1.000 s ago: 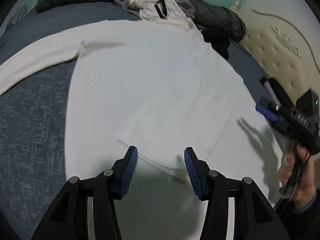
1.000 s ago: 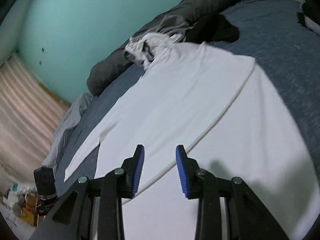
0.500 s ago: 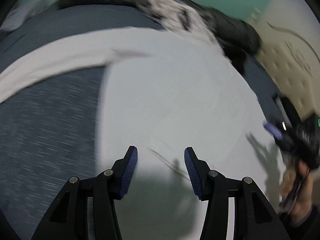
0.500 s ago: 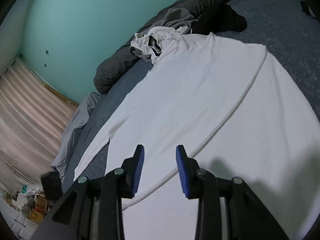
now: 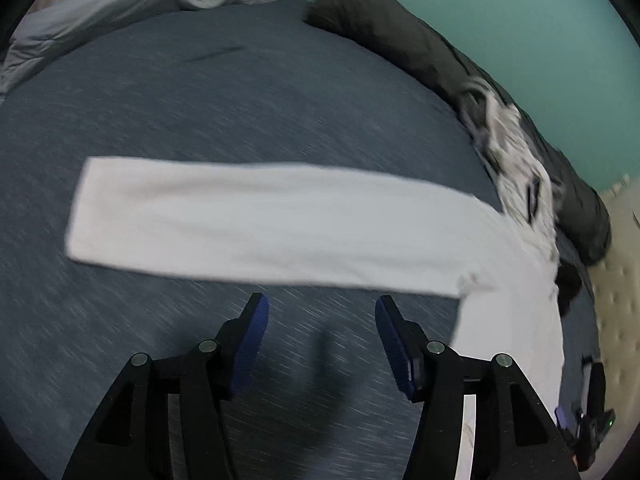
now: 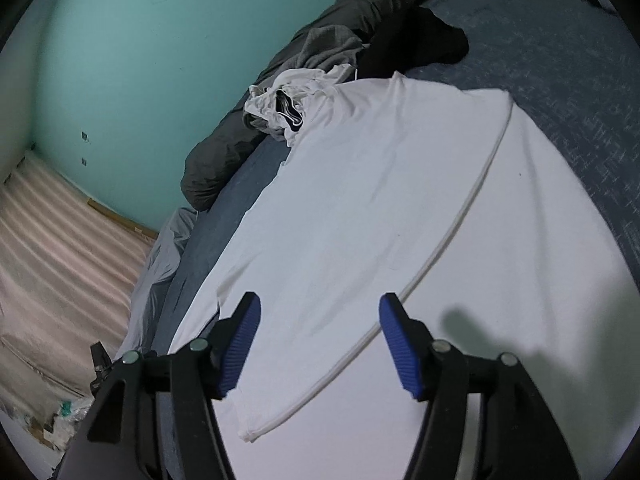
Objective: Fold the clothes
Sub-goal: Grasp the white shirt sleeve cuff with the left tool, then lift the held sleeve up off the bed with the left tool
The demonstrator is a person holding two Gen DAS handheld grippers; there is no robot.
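Note:
A white long-sleeved shirt [image 6: 380, 208] lies flat on the blue bedcover [image 5: 248, 92], with a folded edge [image 6: 452, 236] running diagonally across its body. Its sleeve [image 5: 256, 224] stretches out to the left in the left wrist view. My left gripper [image 5: 322, 320] hovers over bare bedcover just short of the sleeve; its jaws are opening with nothing between them. My right gripper [image 6: 320, 320] stands over the shirt's body near the folded edge. Its jaws are also opening, and the cloth lies under them, not pinched. It shows again as the right gripper [image 5: 588, 432] at the left wrist view's lower right edge.
A rolled dark grey blanket [image 6: 352, 20] lies along the teal wall. Beside the shirt's collar are a crumpled white garment [image 6: 288, 104] and a black one [image 6: 420, 40]. A grey sheet [image 5: 120, 8] lies at the bed's far left, and a padded beige headboard [image 5: 616, 320] at the right.
The left gripper swung left, off the shirt's body to the bedcover below the sleeve, and its jaws widened a little. The right gripper stayed nearly in place and its jaws spread much wider.

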